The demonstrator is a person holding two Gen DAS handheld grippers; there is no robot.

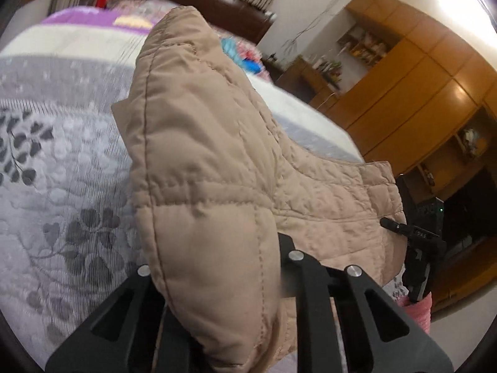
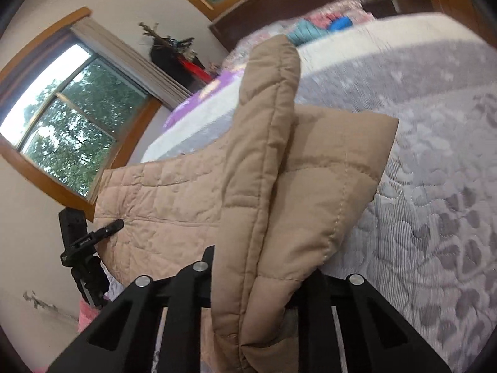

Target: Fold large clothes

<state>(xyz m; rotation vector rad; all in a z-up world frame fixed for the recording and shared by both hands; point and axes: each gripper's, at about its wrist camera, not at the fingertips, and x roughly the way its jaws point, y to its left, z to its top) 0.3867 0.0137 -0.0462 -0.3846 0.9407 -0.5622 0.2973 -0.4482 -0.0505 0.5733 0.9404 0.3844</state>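
Left gripper (image 1: pixel 217 283): jaws drawn nearly together, clamped on a thick quilted edge of the beige padded jacket (image 1: pixel 198 143); padding bulges up and forward between the black fingers and hides the pads. Right gripper (image 2: pixel 264 286): likewise nearly closed, pinched on another bunched, stitched fold of the same jacket (image 2: pixel 279 168); pads hidden by fabric.

Jacket held raised between both grippers, a flat quilted panel stretched across from one grip to the other, clear of the bedspread below at its near edge. Above each grip, a puffed fold standing upright.

Opposite gripper visible at the far end of the panel in each view: right unit at the jacket's right edge in the left wrist view, left unit at its left edge in the right wrist view, each with something pink beneath.

Beyond: grey floral bedspread (image 1: pixel 62 186), a white band, then a purple patch (image 1: pixel 77 18) and a blurred colourful heap near a dark brown headboard (image 1: pixel 223 9). Farther still: wooden cabinets (image 1: pixel 419 87) on one side, wood-framed window (image 2: pixel 71 130) with trees outside on the other.
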